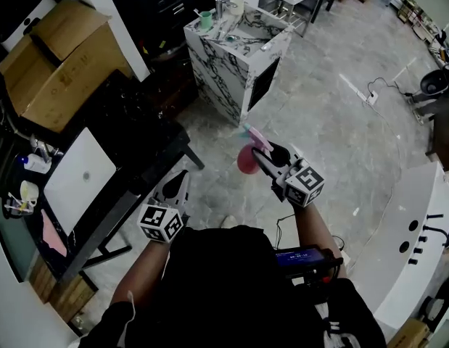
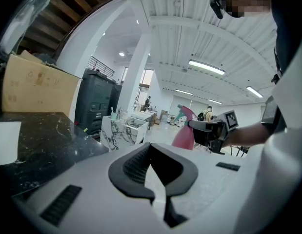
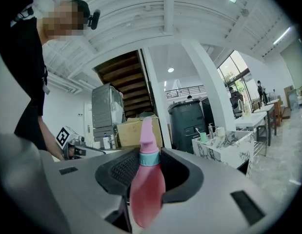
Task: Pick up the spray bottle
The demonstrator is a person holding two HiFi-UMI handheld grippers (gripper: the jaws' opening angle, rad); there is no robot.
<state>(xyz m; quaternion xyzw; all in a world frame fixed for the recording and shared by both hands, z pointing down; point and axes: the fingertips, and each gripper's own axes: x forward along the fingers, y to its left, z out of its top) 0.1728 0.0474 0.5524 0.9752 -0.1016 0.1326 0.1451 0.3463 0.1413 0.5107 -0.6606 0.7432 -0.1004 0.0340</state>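
Nearest the head camera, the person's dark top (image 1: 231,288) fills the lower frame, and both forearms are stretched out from it over the grey floor (image 1: 333,122). The right gripper (image 1: 262,153) is held about level, and its jaws are clamped on the spray bottle (image 1: 246,159). In the right gripper view the bottle (image 3: 147,189) is seen upright between the two black pads (image 3: 122,169). The pink body is pressed from both sides, while the teal collar and the pink spray head stand up above the jaws. The bottle is carried in the air, above the floor.

The left gripper (image 1: 177,183) is held beside the right one, just off the edge of the dark worktop (image 1: 130,143). Its jaws (image 2: 151,152) are closed tip to tip and nothing is held between them. In the left gripper view the bottle (image 2: 184,133) is seen ahead and to the right of those jaws, well apart from them.

Any label on the bottle cannot be made out. Faint print is carried by the cardboard box (image 1: 57,64) beyond the left jaws, but it is too small to be read. Black-and-white square markers are borne by each gripper's cube (image 1: 305,185). A marble-patterned cabinet (image 1: 235,56) stands on the floor ahead of both pairs of jaws.
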